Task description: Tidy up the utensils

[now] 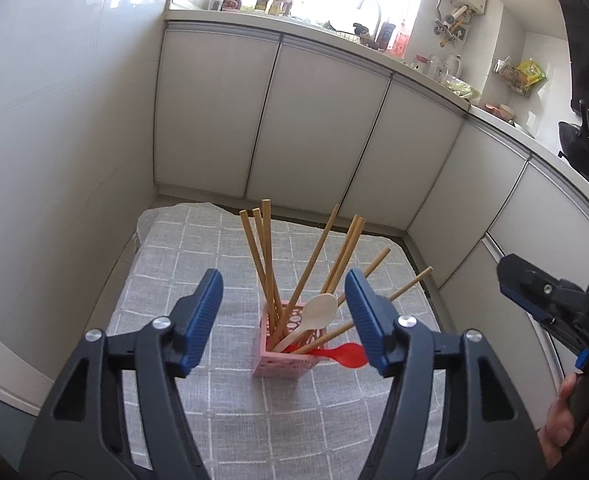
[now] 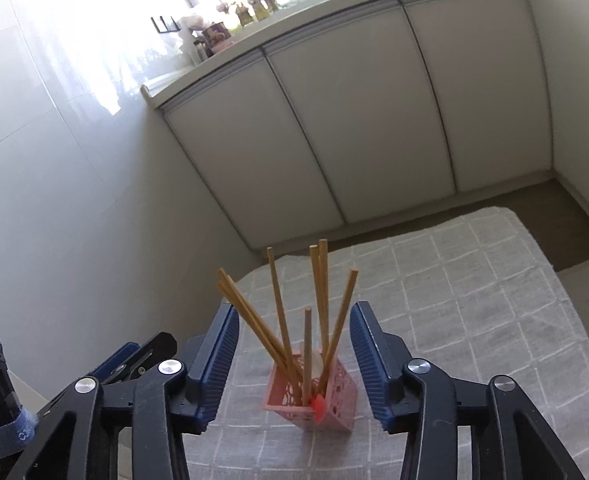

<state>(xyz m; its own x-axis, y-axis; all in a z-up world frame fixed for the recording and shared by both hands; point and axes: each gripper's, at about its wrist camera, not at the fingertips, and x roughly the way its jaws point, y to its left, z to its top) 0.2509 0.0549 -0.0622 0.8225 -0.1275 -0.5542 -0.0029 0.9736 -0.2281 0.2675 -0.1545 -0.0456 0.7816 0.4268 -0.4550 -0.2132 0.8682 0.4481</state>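
The left gripper (image 1: 284, 320) has its two blue-padded jaws spread wide with nothing pinched between them, and it looks down over a small pink basket (image 1: 280, 364) that stands upright on a grey checked cloth (image 1: 174, 280) covering the table. Out of the basket fan several wooden chopsticks (image 1: 268, 256), some leaning left and others tilting right and away, with their lower ends inside the holder. A cream spoon (image 1: 320, 308) rests in the basket with its bowl up and to the right, and a red spoon (image 1: 344, 354) pokes over the near right rim, its bowl lying just beside the inner face of the left gripper's right pad; whether they touch cannot be told. The right gripper (image 2: 294, 360) is likewise spread apart and empty, framing the same pink basket (image 2: 334, 400) and chopsticks (image 2: 282, 312) from a little to the right, the holder sitting beyond the pads and apart from them. In the left wrist view a hand (image 1: 562, 428) grips the right tool at the far right edge. Beyond the table run white cabinet doors (image 1: 314, 120) under a cluttered counter (image 1: 374, 46).
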